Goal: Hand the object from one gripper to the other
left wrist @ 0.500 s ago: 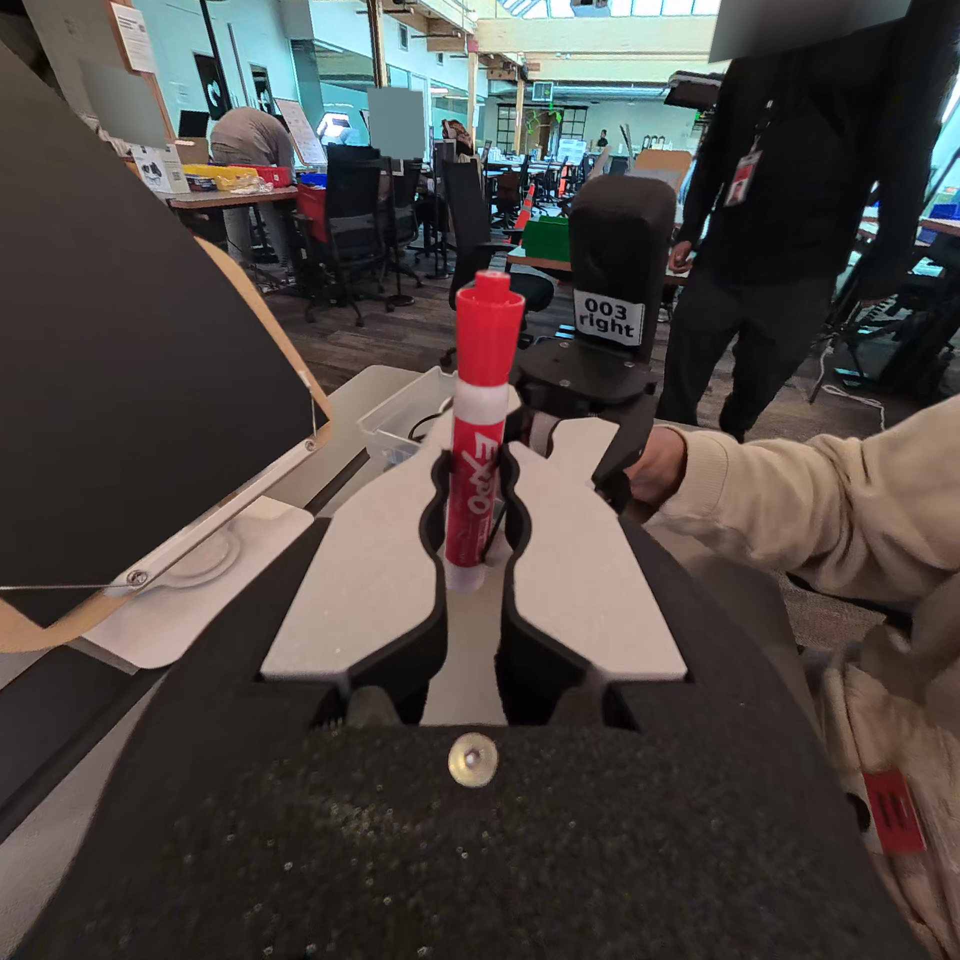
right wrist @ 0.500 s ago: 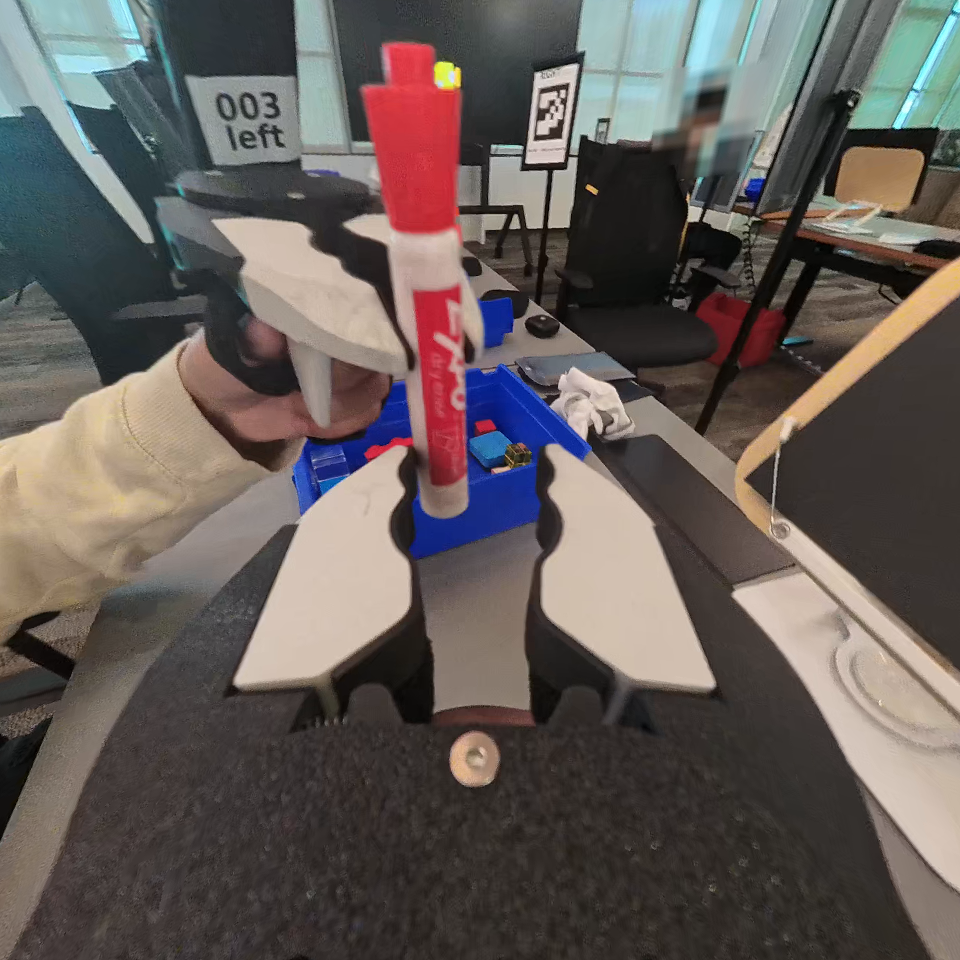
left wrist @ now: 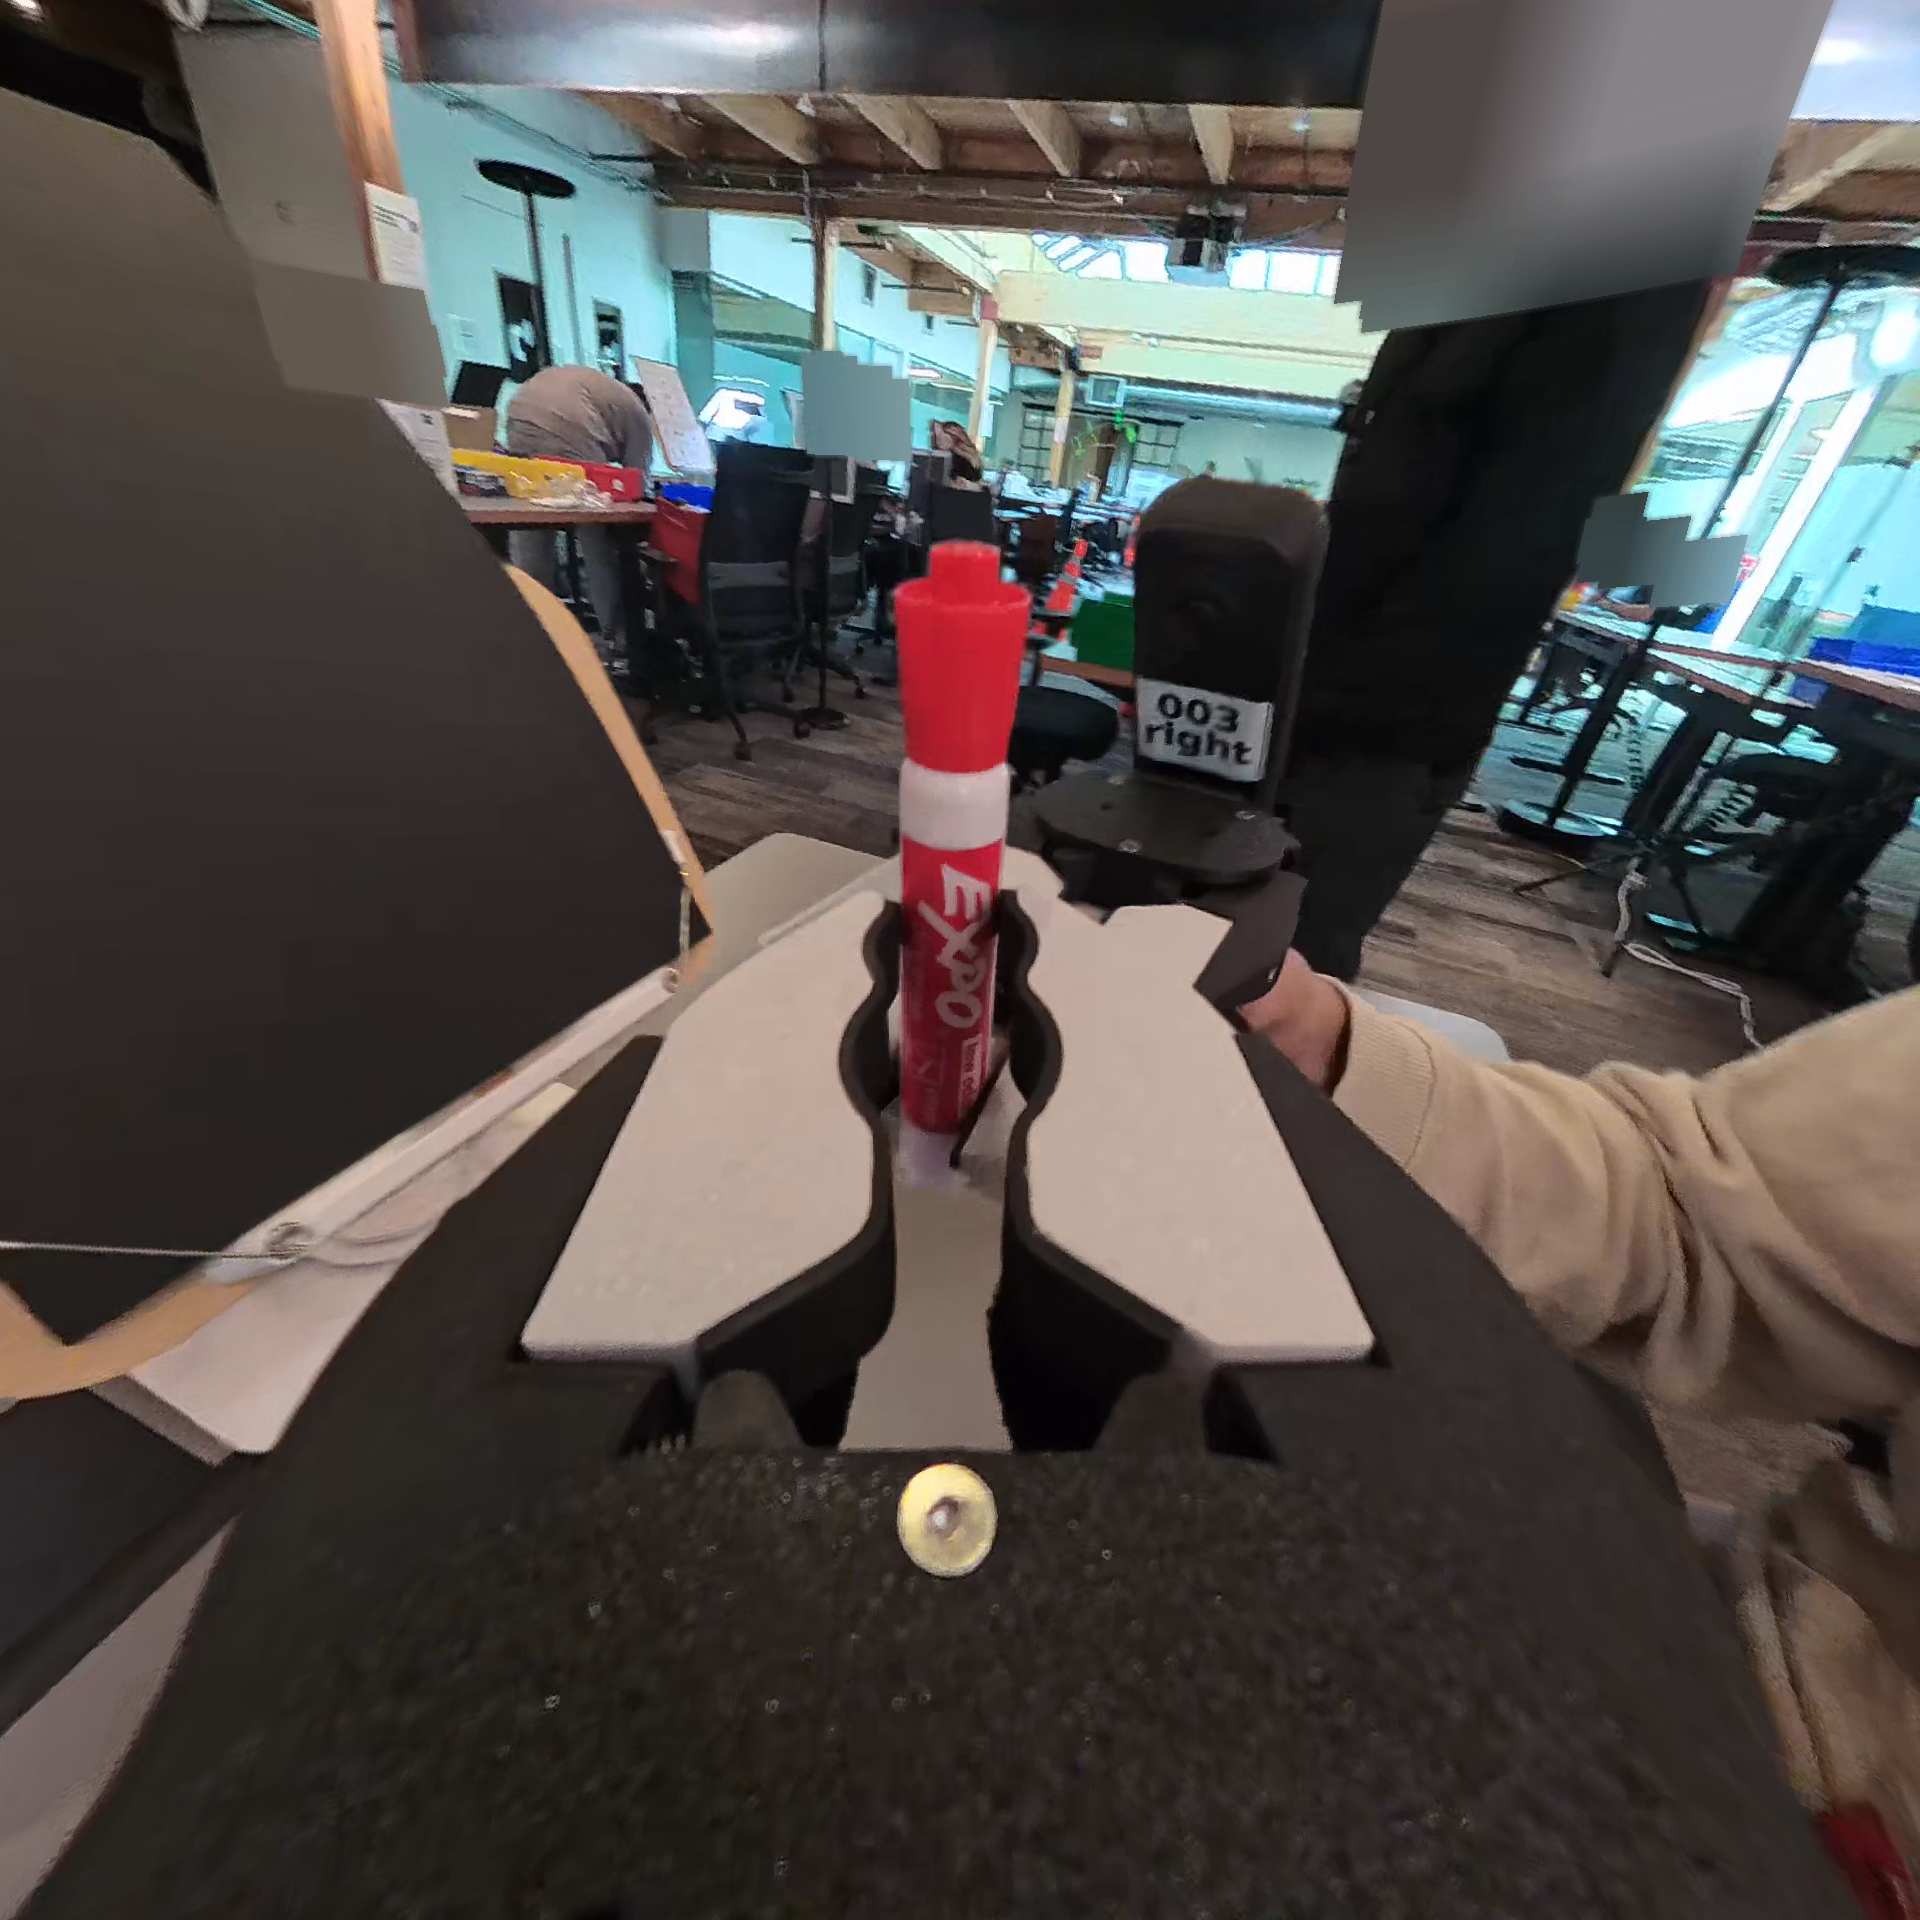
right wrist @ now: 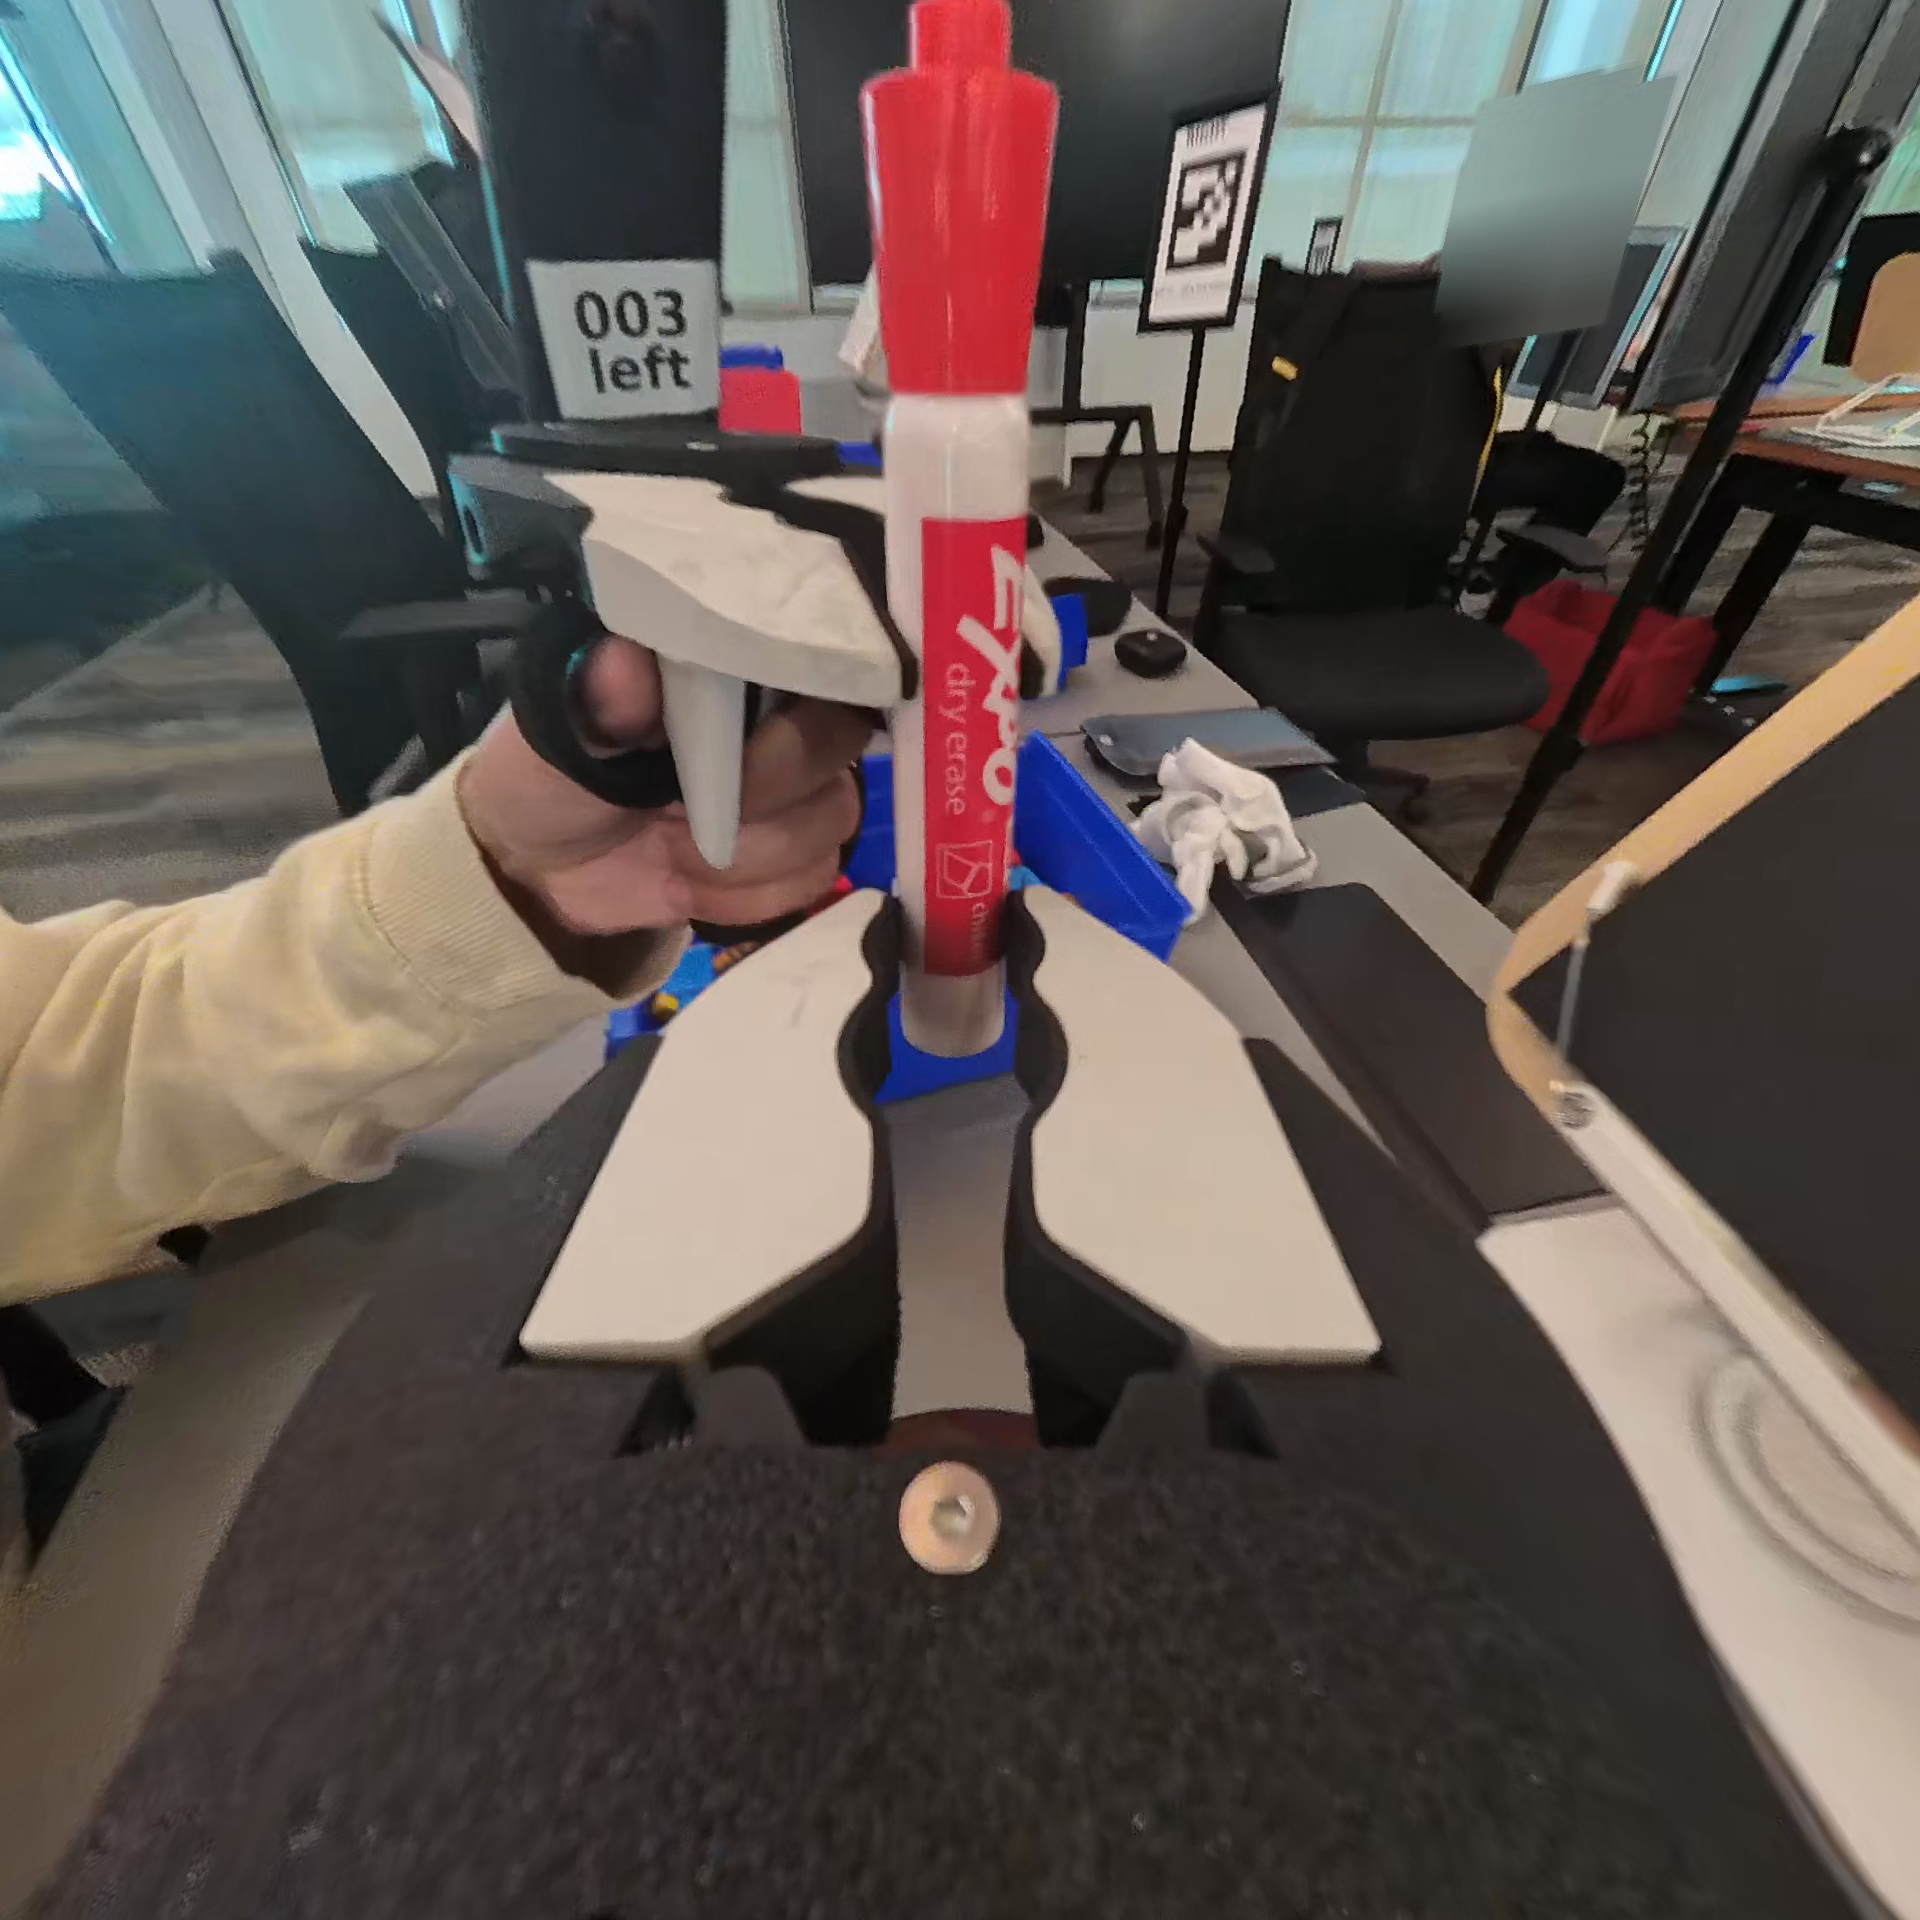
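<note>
The left gripper point(left wrist: 951, 971) clamps the upright red dry-erase marker point(left wrist: 951, 862) at mid-barrel, red cap on top. The right gripper point(right wrist: 951, 961) has its fingertips pressed against the marker's lower barrel from both sides, below the left one. Beyond them, a blue bin point(right wrist: 1101, 842) of small blocks and crumpled white cloth point(right wrist: 1221, 821) lie on the grey table point(right wrist: 1361, 831).

Both views are bright with daylight from windows point(right wrist: 1382, 156) behind the scene, which wash out pale. Wide-angle bending curves the edges. The hand point(right wrist: 675, 821) left of the tool point(right wrist: 951, 935) is motion-blurred; the marker point(right wrist: 961, 582) stays sharp.
</note>
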The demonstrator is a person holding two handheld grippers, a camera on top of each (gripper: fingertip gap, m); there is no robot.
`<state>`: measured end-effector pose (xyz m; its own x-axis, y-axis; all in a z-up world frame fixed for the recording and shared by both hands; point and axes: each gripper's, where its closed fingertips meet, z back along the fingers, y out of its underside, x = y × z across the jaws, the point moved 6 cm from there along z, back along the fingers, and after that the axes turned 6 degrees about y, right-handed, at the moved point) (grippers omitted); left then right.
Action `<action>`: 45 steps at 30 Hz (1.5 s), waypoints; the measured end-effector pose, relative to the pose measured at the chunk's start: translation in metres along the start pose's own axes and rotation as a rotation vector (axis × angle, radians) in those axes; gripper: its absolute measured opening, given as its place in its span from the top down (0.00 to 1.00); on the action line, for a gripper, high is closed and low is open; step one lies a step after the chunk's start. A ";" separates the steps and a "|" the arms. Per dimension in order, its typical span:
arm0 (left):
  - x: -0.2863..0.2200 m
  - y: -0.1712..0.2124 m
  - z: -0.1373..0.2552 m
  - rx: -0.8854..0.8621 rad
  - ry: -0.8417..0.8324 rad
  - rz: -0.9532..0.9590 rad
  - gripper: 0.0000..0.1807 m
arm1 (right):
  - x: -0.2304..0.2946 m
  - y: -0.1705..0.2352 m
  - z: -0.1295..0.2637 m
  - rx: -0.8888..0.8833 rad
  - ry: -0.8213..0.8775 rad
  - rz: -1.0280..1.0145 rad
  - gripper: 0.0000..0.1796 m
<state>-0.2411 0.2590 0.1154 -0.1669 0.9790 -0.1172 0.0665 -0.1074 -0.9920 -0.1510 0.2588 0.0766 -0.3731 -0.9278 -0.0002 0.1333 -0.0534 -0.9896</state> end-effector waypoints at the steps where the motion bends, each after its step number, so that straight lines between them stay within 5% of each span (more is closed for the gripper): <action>1: 0.006 -0.004 0.000 -0.009 -0.030 0.000 0.90 | -0.008 -0.006 0.003 0.025 0.014 0.030 0.89; 5: 0.021 -0.020 0.006 0.044 -0.157 -0.019 0.68 | -0.039 -0.032 0.035 0.105 0.182 0.247 0.89; 9: 0.022 -0.019 0.013 0.234 -0.215 -0.092 0.68 | -0.053 -0.043 0.066 0.179 0.405 0.443 0.89; 13: 0.015 -0.003 0.017 0.457 -0.231 -0.147 0.67 | -0.052 -0.046 0.066 0.299 0.619 0.856 0.89; 18: 0.014 -0.020 0.006 0.315 -0.228 -0.015 0.70 | -0.048 -0.041 0.034 0.366 0.744 1.058 0.89; 24: 0.019 -0.025 0.014 0.213 -0.182 0.146 0.69 | -0.027 -0.047 0.018 0.294 0.735 1.176 0.89; 28: 0.014 -0.028 0.019 0.190 -0.144 0.134 0.76 | -0.015 -0.047 0.009 0.258 0.724 1.214 0.89; 30: 0.013 -0.024 0.020 0.239 -0.129 0.112 0.89 | -0.014 -0.047 0.007 0.268 0.728 1.220 0.89; 38: 0.012 -0.028 0.020 0.211 -0.113 0.104 0.90 | -0.014 -0.045 0.005 0.182 0.765 1.262 0.89; 45: 0.019 -0.052 0.037 -0.074 -0.078 0.150 0.90 | -0.004 -0.070 0.026 -0.081 0.720 0.940 0.64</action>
<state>-0.2840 0.2771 0.1630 -0.2257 0.9360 -0.2703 0.1681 -0.2358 -0.9571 -0.1346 0.2567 0.1500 -0.5941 -0.1685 -0.7866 0.5816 0.5856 -0.5647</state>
